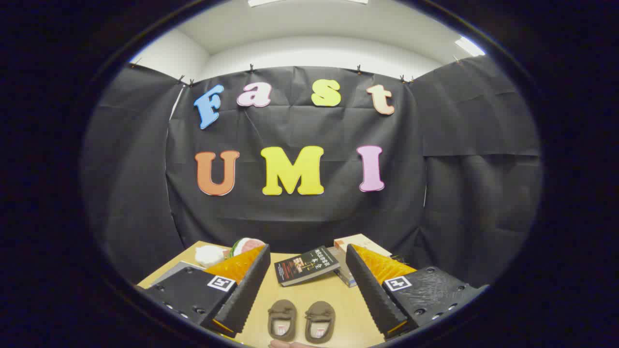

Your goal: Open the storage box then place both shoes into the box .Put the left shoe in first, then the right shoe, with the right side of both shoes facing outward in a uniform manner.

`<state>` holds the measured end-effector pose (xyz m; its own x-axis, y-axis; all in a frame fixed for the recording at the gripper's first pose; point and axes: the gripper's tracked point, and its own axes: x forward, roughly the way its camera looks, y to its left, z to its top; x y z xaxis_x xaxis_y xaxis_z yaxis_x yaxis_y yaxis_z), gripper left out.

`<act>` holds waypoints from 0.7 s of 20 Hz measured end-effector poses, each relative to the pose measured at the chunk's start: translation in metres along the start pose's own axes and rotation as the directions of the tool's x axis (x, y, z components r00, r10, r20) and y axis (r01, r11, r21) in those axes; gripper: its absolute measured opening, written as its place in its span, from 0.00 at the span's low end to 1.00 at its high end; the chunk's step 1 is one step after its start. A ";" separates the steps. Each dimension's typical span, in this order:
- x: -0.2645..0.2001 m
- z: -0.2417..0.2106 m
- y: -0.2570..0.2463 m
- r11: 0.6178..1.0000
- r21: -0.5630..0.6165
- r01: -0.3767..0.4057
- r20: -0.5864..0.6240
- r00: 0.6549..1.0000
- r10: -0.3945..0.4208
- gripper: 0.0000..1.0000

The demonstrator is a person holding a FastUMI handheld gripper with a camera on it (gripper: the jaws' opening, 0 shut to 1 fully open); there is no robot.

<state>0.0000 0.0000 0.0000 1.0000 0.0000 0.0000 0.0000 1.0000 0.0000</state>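
The gripper [308, 290] is hovering above a tan table [348, 309] with its fingers spread wide apart and gripping nothing; the two shoes [301, 320] are sitting side by side on the table in the gap between the fingers, low and close to the camera, toes pointing away; the left one [282, 318] and the right one [319, 321] are lying just beside each other, neither touched by a finger; something pale, perhaps a fingertip [290, 344], is peeking in just below the shoes, too little of it showing to tell; beyond the shoes a dark book [307, 265] is lying flat, tilted, between the fingertips; just right of it a second book [344, 271] is lying partly behind the right finger, with a pale box [361, 243] resting beyond it; behind the left finger a white lump [209, 255] and a round pink and green thing [245, 245] are sitting near the table's far edge, their nature unclear; a grey flat thing [175, 271] is showing at the table's left side, partly hidden by the gripper; black cloth [300, 217] is hanging behind the table; whether any of these is the storage box cannot be told
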 end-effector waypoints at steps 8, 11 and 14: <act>0.024 -0.019 0.001 0.999 0.005 -0.039 -0.025 0.999 0.039 0.96; 0.031 -0.022 0.004 0.999 0.017 -0.046 -0.036 0.998 0.046 0.96; 0.040 -0.035 0.010 0.998 0.028 -0.059 -0.065 0.996 0.060 0.96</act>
<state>0.0401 0.0098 -0.0345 0.9961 0.0602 -0.0652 -0.0585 0.9979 0.0281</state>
